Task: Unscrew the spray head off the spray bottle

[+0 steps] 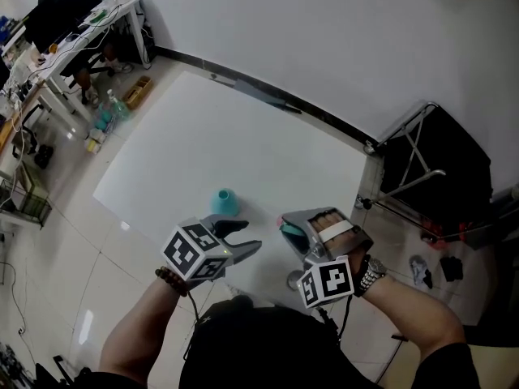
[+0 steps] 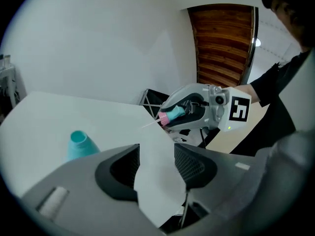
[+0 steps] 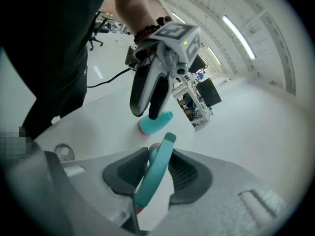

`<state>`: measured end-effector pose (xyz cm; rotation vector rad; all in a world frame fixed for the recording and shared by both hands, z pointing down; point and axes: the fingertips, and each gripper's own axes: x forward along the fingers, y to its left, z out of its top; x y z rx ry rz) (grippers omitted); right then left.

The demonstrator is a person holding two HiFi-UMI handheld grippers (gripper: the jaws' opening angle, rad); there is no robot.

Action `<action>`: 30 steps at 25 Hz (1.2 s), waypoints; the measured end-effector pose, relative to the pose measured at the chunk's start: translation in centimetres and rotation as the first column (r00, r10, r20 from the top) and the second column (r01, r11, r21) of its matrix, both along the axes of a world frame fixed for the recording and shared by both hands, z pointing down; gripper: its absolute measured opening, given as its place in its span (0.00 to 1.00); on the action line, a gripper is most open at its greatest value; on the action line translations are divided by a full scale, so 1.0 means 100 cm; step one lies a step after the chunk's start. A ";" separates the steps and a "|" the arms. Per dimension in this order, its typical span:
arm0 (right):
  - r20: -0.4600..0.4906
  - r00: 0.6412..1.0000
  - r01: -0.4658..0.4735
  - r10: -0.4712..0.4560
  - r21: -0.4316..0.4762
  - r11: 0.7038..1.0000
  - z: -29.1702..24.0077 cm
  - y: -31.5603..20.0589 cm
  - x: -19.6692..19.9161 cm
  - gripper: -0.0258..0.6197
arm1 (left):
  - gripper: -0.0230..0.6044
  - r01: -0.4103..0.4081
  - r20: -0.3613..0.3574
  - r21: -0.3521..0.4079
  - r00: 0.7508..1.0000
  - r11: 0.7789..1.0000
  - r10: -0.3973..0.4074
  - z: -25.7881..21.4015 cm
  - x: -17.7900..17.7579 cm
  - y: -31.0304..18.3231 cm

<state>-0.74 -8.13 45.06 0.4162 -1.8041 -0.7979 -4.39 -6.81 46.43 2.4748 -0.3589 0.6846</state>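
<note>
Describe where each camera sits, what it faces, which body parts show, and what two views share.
Head view: on the head, looking down at white table; both forearms show.
Left gripper view: on open left tool, facing teal plastic bottle; dark-clad torso shows.
Right gripper view: on right tool gripping teal-and-pink spray head; left wrist shows.
Shared: all three show the bottle.

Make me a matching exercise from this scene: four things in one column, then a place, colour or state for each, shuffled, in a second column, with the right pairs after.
Column one
1. bottle
2. spray head
3. left gripper
4. table

Column two
A. open, nothing between its jaws
B. white
C. clamped in the right gripper
D. upright on the table, top off

Pairs: 1-D, 2-C, 3-A, 4-B
</note>
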 end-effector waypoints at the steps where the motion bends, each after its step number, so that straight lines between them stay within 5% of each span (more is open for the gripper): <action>1: 0.019 1.000 -0.019 0.019 -0.019 1.000 -0.002 -0.001 0.001 0.22 | 0.43 0.012 0.013 0.005 1.000 1.000 -0.012 0.002 -0.004 -0.002; 11: 0.129 0.984 -0.107 0.123 -0.124 0.987 -0.020 -0.003 0.001 0.22 | 0.54 0.153 0.139 0.099 0.976 0.983 -0.166 0.034 -0.043 -0.026; 21: 0.230 0.949 -0.163 0.218 -0.237 0.958 -0.043 -0.003 -0.003 0.22 | 0.65 0.249 0.261 0.284 0.909 0.926 -0.325 0.054 -0.074 -0.054; 30: 0.297 0.907 -0.186 0.298 -0.354 0.917 -0.052 -0.001 -0.003 0.22 | 0.76 0.220 0.327 0.385 0.876 0.896 -0.355 0.083 -0.076 -0.071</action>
